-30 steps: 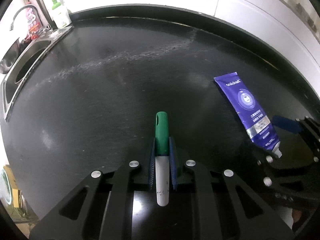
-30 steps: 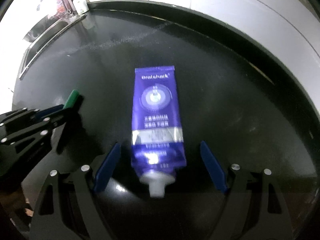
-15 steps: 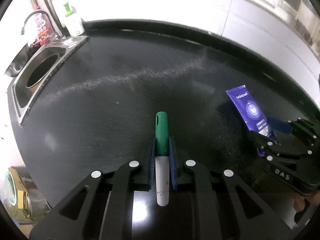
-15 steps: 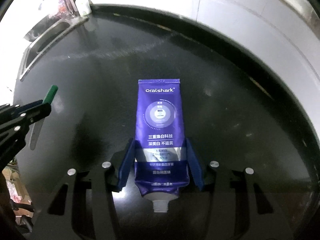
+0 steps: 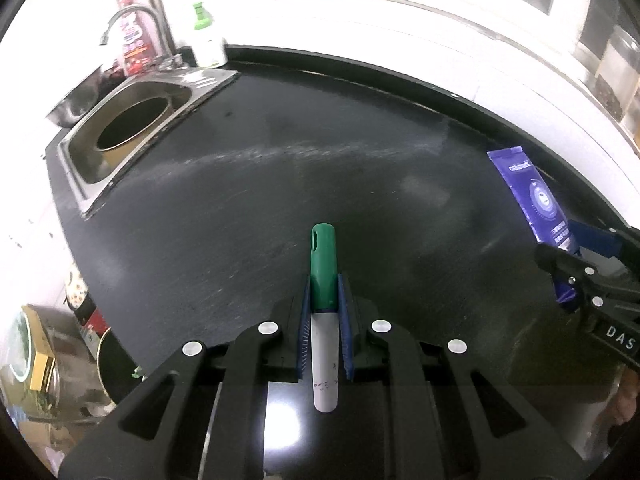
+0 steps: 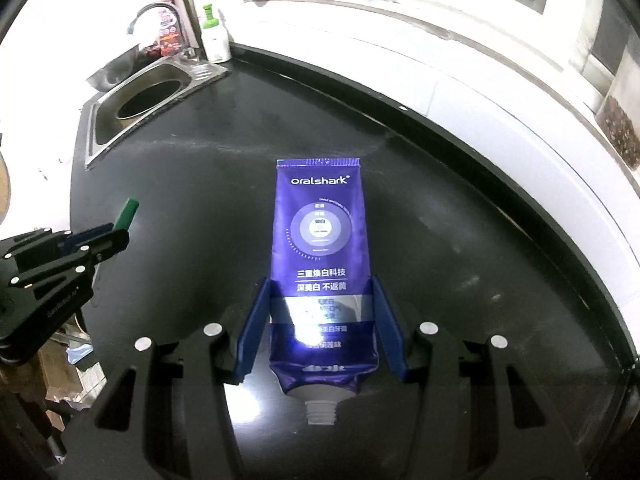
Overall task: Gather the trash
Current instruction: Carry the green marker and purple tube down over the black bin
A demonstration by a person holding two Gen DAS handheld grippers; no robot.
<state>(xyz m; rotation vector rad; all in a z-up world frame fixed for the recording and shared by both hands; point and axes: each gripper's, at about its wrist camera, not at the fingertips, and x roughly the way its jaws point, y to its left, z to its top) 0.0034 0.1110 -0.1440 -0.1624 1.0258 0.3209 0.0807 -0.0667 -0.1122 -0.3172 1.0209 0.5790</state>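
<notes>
Left wrist view: left gripper (image 5: 324, 312) clamped tight on a marker (image 5: 324, 320), both blue pads pressing its sides. Marker's long axis runs straight along the fingers; green cap points forward and away, white barrel end points back toward the camera. It is held up off the black counter (image 5: 260, 208). Far left, a steel sink (image 5: 132, 128) with a tap (image 5: 128, 20); a soap bottle (image 5: 206, 40) stands at the counter's back corner. At the right edge, the right gripper (image 5: 576, 264) holds a purple toothpaste tube (image 5: 532, 196).

Right wrist view: right gripper (image 6: 322, 328) at a middling width, its jaws just closed in on the tube (image 6: 324, 264), pads pressing both edges near the neck. Tube's long axis lies along the fingers; flat crimped end points forward, uncapped threaded nozzle points back toward the camera. Tube is lifted clear of the counter (image 6: 460, 240). Left gripper (image 6: 116, 236) with the marker (image 6: 126, 212) sits at far left, well apart. Counter beneath both is bare.
</notes>
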